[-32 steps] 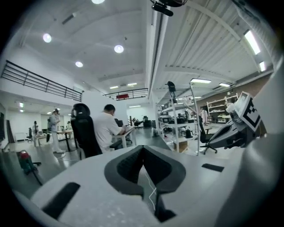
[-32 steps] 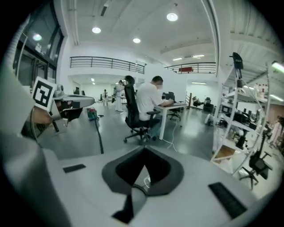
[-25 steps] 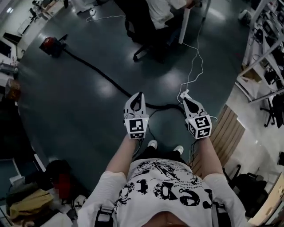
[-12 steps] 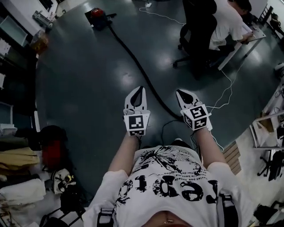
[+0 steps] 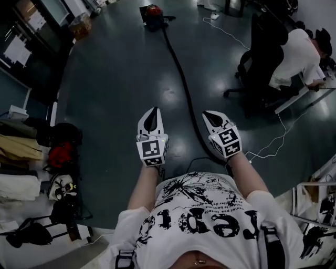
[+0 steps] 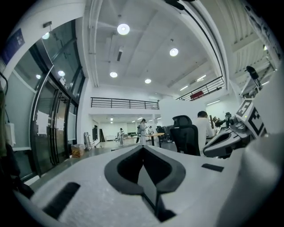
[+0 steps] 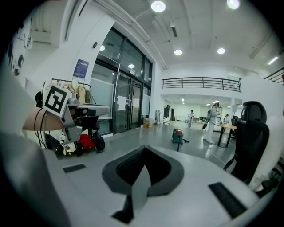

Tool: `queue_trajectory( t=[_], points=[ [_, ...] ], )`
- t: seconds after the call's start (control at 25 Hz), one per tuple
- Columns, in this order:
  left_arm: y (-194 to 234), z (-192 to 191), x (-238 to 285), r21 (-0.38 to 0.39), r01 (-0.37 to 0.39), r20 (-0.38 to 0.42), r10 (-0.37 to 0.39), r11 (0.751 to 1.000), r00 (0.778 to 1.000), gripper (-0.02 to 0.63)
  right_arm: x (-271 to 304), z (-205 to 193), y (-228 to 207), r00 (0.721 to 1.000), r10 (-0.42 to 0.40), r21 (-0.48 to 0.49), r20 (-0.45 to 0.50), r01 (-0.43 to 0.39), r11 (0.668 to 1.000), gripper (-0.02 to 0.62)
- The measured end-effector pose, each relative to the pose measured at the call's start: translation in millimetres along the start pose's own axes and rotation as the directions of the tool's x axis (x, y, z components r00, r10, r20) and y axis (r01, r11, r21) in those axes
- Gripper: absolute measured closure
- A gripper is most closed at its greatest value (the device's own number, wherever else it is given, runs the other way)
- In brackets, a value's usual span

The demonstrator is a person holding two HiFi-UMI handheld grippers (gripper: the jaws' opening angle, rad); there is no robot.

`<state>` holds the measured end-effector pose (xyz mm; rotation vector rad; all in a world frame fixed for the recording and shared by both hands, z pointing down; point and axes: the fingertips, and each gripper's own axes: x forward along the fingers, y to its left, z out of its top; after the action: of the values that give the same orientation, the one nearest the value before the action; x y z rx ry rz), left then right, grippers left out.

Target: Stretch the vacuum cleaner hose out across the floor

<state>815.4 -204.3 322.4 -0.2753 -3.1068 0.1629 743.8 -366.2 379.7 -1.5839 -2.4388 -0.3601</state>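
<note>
A red vacuum cleaner [image 5: 153, 11] stands far off on the dark floor; the right gripper view shows the vacuum cleaner [image 7: 178, 135] as a small red body. Its black hose [image 5: 182, 84] lies in a long line from the cleaner toward my feet, passing between my two grippers. My left gripper [image 5: 150, 114] is held at waist height, shut and empty, left of the hose. Right of the hose, my right gripper [image 5: 209, 115] is also shut with nothing in it. Both gripper views look level across the room, jaws pressed together.
A person sits on a black office chair [image 5: 261, 63] at a desk to the right, with a white cable [image 5: 273, 141] trailing on the floor. Bags and clothes [image 5: 58, 157] are piled at the left. Glass doors [image 7: 126, 106] line the wall.
The head view has swung round: the vacuum cleaner moved from upper left to top centre and the hose now runs straight ahead. Both grippers stayed shut in front of my body.
</note>
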Motion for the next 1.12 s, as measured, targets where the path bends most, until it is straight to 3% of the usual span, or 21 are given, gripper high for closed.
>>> queue_trajectory(
  t=[0.36,0.72,1.12],
  points=[
    [-34.2,6.6,5.7,0.014,-0.059,-0.004,0.060,0.998,0.998,0.601,-13.4,0.6,-29.8,0.998,0.061,-0.021,0.021,-0.060,0.998,0.592],
    [-72.0,27.3,24.4,0.036,-0.055,0.017,0.055,0.998,0.998,0.601,-33.5,12.4,-58.6,0.993,0.090,-0.042,0.072,-0.087,0.995,0.592],
    [-84.1,21.4,36.4,0.025,-0.047,-0.003,0.047,0.999,0.999,0.601,-33.4,1.1,-76.2,0.995,0.085,-0.036,0.051,-0.083,0.996,0.592]
  ],
)
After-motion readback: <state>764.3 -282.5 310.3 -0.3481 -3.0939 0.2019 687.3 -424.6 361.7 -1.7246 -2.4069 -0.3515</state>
